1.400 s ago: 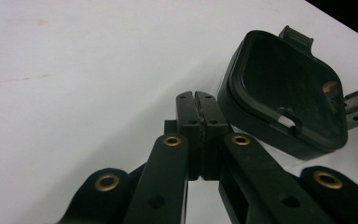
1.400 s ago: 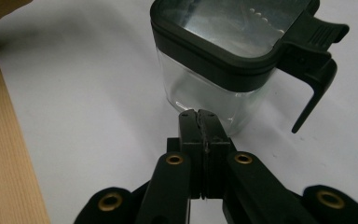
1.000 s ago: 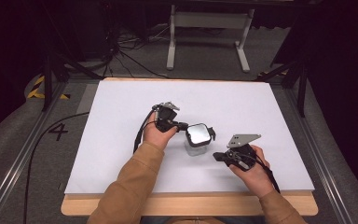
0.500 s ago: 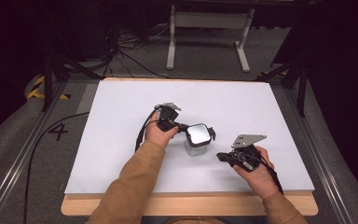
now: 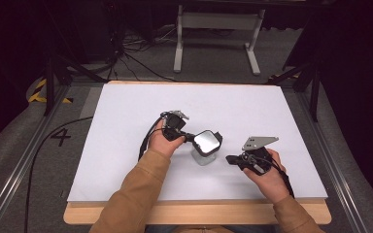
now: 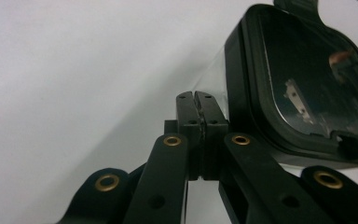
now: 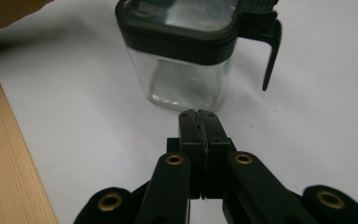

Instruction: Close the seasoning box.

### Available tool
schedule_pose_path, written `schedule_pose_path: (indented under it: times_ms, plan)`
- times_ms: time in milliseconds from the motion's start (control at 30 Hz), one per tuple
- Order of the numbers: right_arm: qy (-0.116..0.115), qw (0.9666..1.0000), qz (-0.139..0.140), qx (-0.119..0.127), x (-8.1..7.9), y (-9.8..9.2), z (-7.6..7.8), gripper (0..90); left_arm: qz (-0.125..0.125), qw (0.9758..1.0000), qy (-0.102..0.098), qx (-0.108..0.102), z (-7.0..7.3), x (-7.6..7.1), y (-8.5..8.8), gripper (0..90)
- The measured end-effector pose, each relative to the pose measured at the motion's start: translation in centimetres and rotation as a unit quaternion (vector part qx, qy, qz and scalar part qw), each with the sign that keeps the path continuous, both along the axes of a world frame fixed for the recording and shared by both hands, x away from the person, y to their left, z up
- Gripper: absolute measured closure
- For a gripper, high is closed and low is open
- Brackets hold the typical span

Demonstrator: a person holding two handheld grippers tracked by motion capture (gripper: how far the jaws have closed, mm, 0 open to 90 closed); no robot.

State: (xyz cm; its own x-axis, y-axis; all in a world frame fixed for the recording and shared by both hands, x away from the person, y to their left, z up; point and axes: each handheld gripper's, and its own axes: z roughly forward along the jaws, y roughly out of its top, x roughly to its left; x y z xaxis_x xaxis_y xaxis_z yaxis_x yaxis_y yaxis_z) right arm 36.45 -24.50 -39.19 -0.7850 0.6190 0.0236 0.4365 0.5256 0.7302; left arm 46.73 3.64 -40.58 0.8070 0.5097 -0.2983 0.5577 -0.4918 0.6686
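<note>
Looking down from the high view, we see a small clear jar with a black lid standing near the middle of the white bench. Our left gripper is right beside the lid, on its left. Our right gripper waits a little way off on the other side.

Both pairs of jaws are shut tight with nothing between them. In the left gripper view the closed tips sit just beside the lid's edge, but we cannot tell if they touch it.

We think the job now is to work the lid. To do it well, we should hold the glass part steady with the right gripper first, so the jar does not tip or slide. Then the left one can push gently.

The right gripper view shows us the see-through glass body and a black latch hanging down the side. The left gripper view shows the shiny lid top close up. The high view shows both hands together.
</note>
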Motion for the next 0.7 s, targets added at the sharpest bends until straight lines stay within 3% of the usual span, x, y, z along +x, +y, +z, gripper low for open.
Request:
schedule_pose_path:
  times_ms: [167, 233, 333, 467, 700]
  plan:
    - [-0.009, 0.9999, -0.002, 0.009, 0.5, -0.2, 0.8, 90.0, -0.014, 0.9998, 0.003, 0.014, 0.2, -1.1, 0.0, 90.0]
    - [-0.014, 0.9998, -0.001, 0.016, 0.8, -0.3, 1.3, 90.0, -0.012, 0.9995, -0.008, 0.029, 0.4, -1.8, -0.1, 90.0]
    - [-0.016, 0.9997, 0.0, 0.021, 1.1, -0.3, 1.5, 90.0, -0.013, 0.9991, -0.008, 0.039, 0.6, -2.4, 0.0, 90.0]
    - [-0.019, 0.9995, 0.002, 0.027, 1.5, -0.1, 1.8, 90.0, -0.013, 0.9992, -0.005, 0.036, 0.7, -3.1, 0.2, 90.0]
    - [-0.023, 0.9991, 0.01, 0.034, 2.0, 0.2, 2.3, 90.0, -0.03, 0.998, 0.007, 0.054, 0.8, -4.4, 0.1, 90.0]
